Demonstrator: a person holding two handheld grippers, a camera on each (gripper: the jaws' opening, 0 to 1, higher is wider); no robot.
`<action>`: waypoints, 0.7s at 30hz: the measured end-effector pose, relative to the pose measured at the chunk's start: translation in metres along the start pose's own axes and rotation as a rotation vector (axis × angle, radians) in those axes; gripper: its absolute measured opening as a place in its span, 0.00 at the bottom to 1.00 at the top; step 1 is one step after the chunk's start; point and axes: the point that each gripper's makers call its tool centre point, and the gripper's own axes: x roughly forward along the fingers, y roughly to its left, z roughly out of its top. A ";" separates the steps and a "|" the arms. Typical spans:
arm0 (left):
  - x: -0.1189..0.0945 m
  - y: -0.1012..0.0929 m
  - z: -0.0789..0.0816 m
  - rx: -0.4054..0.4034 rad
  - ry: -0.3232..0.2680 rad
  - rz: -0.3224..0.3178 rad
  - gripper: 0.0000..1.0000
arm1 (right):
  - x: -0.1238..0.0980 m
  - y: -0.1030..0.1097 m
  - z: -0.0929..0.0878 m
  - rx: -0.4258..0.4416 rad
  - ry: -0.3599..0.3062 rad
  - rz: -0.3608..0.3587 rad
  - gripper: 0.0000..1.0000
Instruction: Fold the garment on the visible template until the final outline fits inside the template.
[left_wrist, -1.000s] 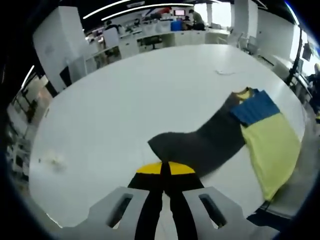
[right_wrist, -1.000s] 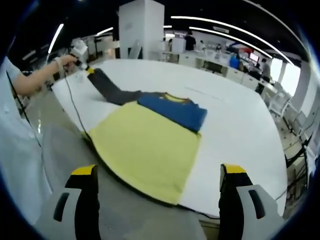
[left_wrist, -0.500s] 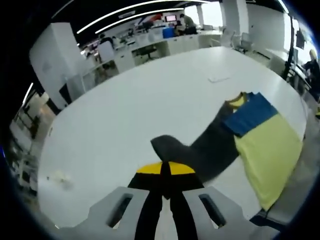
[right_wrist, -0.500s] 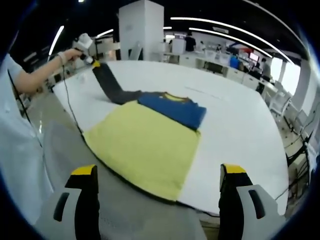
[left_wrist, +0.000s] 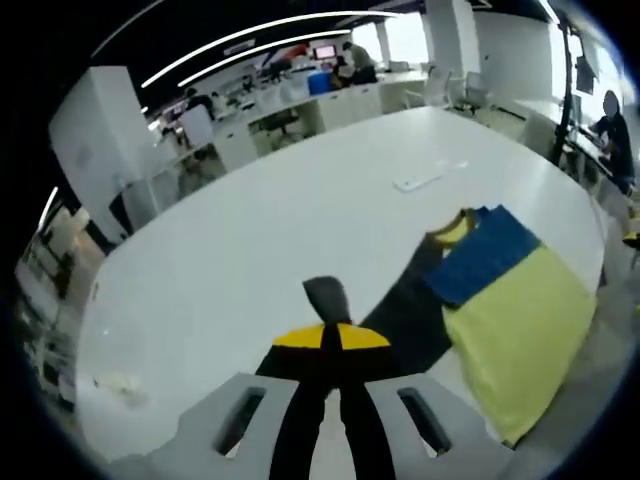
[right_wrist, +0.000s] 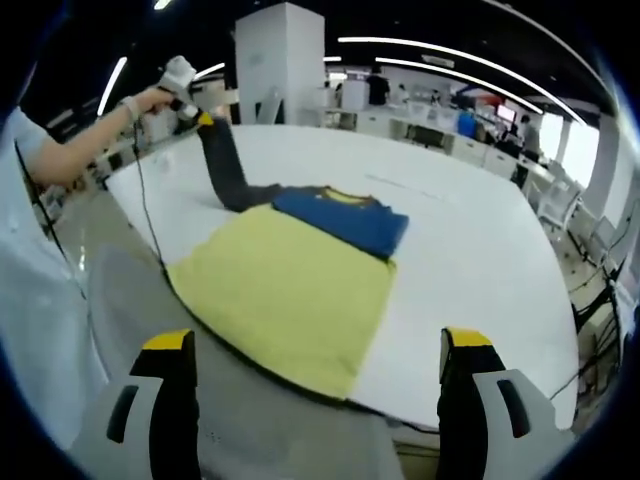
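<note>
Left gripper view: the left tongs (left_wrist: 331, 350) are pinched tight on the dark grey sleeve (left_wrist: 325, 297), holding its cuff end up off the white surface (left_wrist: 250, 240). The sleeve is soft, matte knit and runs diagonally away toward the garment (left_wrist: 500, 310), which lies flat near the surface's edge: blue band up by the yellow collar, pale yellow body below. A small flat white strip (left_wrist: 417, 181) sits well beyond the collar, and there's a small crumpled white bit (left_wrist: 118, 383) on the surface off to the side.

Right gripper view: the right tongs (right_wrist: 315, 385) are spread wide with nothing between them, hanging off the surface's edge (right_wrist: 470, 270). From here the garment (right_wrist: 290, 290) shows as a rough rectangle, long axis running from the yellow hem nearest the camera to the blue collar end. The sleeve (right_wrist: 226, 170) rises steeply from the shoulder to the left tongs (right_wrist: 200, 115), which a hand (right_wrist: 160, 98) is gripping.
</note>
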 end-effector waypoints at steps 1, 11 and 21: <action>0.001 -0.002 0.002 0.002 0.000 -0.001 0.00 | 0.000 0.000 0.000 0.000 -0.002 0.002 1.00; 0.001 -0.019 0.022 0.035 -0.013 -0.020 0.00 | -0.002 -0.004 -0.002 -0.004 -0.012 0.013 1.00; -0.004 -0.047 0.044 0.066 -0.031 -0.037 0.00 | -0.007 -0.008 -0.003 0.004 -0.031 0.012 1.00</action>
